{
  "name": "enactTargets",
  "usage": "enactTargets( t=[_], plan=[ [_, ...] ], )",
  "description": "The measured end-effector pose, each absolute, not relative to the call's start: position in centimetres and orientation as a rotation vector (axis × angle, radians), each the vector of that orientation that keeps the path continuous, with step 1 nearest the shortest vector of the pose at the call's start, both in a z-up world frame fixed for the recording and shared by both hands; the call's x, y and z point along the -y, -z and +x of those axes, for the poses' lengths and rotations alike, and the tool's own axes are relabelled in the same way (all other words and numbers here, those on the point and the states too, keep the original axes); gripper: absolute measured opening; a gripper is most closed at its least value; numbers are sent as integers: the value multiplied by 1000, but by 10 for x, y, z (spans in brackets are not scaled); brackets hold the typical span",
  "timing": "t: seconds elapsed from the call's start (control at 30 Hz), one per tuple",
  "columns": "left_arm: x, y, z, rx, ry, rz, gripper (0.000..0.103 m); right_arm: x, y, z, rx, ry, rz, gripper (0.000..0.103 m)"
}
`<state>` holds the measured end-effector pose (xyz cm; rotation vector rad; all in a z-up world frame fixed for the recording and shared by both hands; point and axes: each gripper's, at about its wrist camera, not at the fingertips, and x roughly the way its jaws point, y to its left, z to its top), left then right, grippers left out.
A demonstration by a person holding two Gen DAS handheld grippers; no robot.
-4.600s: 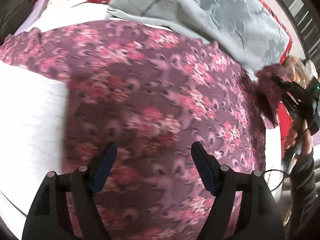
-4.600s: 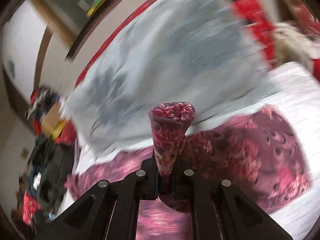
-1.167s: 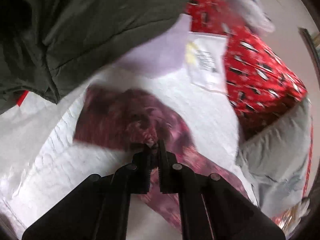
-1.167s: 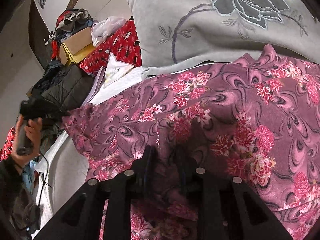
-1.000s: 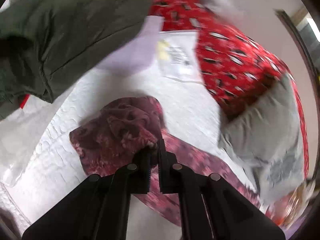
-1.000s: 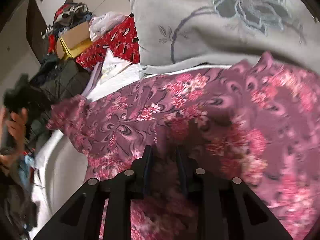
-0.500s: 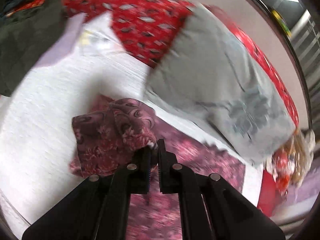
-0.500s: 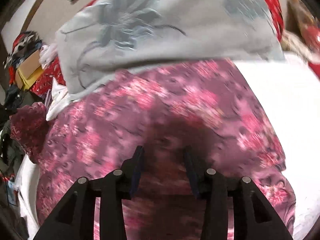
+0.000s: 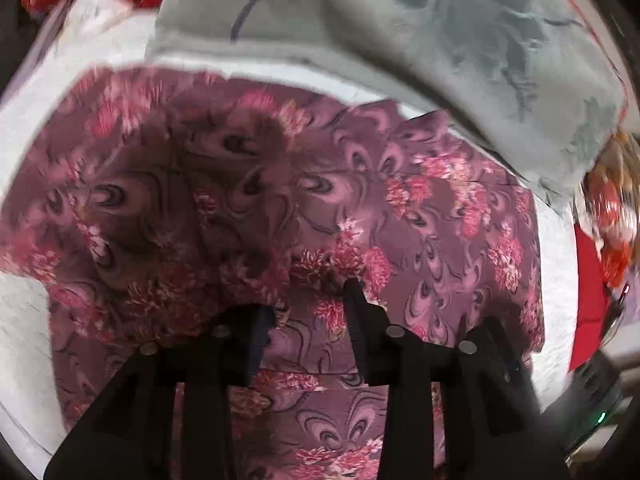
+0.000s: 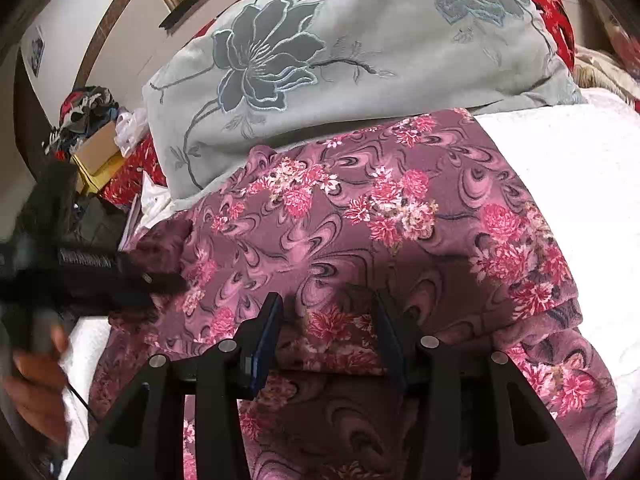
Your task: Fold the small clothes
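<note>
Both claws — left (image 9: 310, 312), right (image 10: 328, 312) — spread wide, empty, just above the floral garment (image 10: 360, 216).

A bed with a bumpy white cover (image 10: 560, 184) holds everything. A purple cloth with pink flowers (image 10: 360, 216) lies spread on it. At 12 o'clock from the cloth lies a big grey pillow with a stitched flower (image 10: 340, 60), touching the cloth's far edge.
</note>
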<state>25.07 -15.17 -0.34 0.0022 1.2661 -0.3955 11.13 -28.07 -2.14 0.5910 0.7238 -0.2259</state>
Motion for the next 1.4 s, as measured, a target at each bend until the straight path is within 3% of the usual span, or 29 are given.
enactTargets(
  t=[0.1,0.17,0.2,0.23,0.47,0.7,0.73,0.8,0.9,1.13,1.3,1.37,1.4],
  plan=[
    [129,-18,238,-1275,505,-82,45,281,21,112,-732,227,593,48],
    [93,-36,225,-1208,536,-159,57,281,16,117,-766,242,596,48],
    [76,-39,222,-1177,523,-191,69,280,11,121,-781,256,604,49],
    [59,-41,219,-1153,497,-227,71,278,6,124,-781,255,619,51],
    [-30,16,241,-1295,346,-532,71,197,-33,185,-779,35,425,58],
    [-48,23,245,-1285,397,-699,71,118,-26,241,-852,-6,119,57],
    [-53,23,245,-1286,400,-707,71,116,-19,253,-891,18,98,47],
    [-55,24,246,-1287,408,-718,71,123,-15,257,-899,-11,145,10],
    [-58,26,248,-1287,411,-702,71,156,-27,244,-807,-24,345,10],
    [-42,24,246,-1275,385,-605,71,274,-21,174,-680,103,826,10],
    [-42,20,242,-1281,401,-625,71,343,4,110,-629,311,1055,16],
    [-39,17,241,-1275,415,-641,71,351,-2,93,-570,324,1071,27],
    [-36,16,243,-1273,421,-642,71,350,-7,89,-546,317,1057,42]
  ],
)
